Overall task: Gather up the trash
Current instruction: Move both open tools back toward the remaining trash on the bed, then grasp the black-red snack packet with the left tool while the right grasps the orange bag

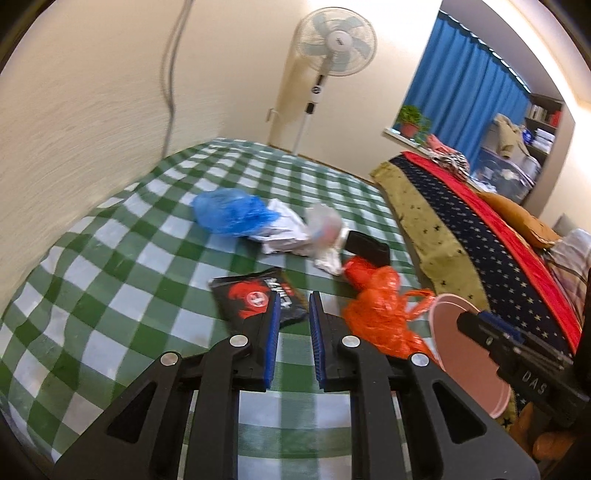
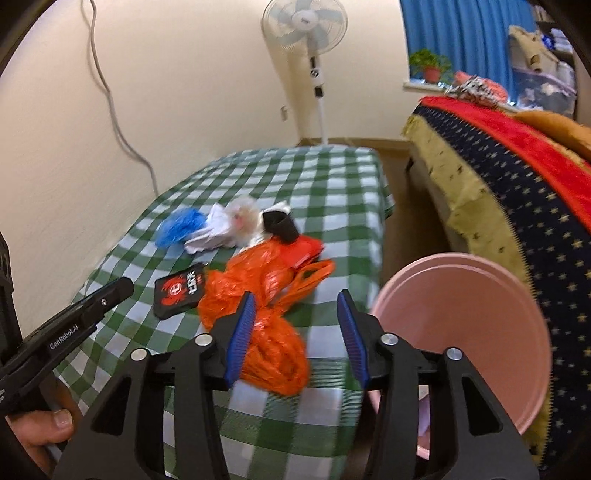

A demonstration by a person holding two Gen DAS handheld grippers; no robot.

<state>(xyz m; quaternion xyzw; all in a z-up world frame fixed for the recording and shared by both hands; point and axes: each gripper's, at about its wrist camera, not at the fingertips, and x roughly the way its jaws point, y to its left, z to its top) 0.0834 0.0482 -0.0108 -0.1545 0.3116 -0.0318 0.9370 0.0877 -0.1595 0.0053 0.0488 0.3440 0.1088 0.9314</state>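
Trash lies on a table with a green-and-white checked cloth [image 1: 110, 258] [image 2: 332, 184]. There is an orange plastic bag [image 1: 380, 314] [image 2: 258, 321], a black snack packet with a red crab [image 1: 258, 299] [image 2: 177, 295], a blue bag [image 1: 229, 210] [image 2: 181, 221], crumpled white paper [image 1: 284, 232] [image 2: 214, 232] and a black item [image 1: 369, 247] [image 2: 280, 225]. My left gripper [image 1: 294, 295] hangs over the packet's near edge, jaws slightly apart with nothing between them. My right gripper [image 2: 296, 295] is open above the orange bag, not touching it. A pink bucket [image 1: 472, 373] [image 2: 461, 325] stands at the table's right edge.
A standing fan [image 1: 336, 40] [image 2: 306, 26] is beyond the table's far end. A bed with a starred blue and red blanket [image 1: 480, 229] [image 2: 517, 177] runs along the right, with a narrow floor gap between. A wall with a hanging cable [image 2: 110, 103] borders the left. A hand [image 2: 44, 424] holds the left gripper.
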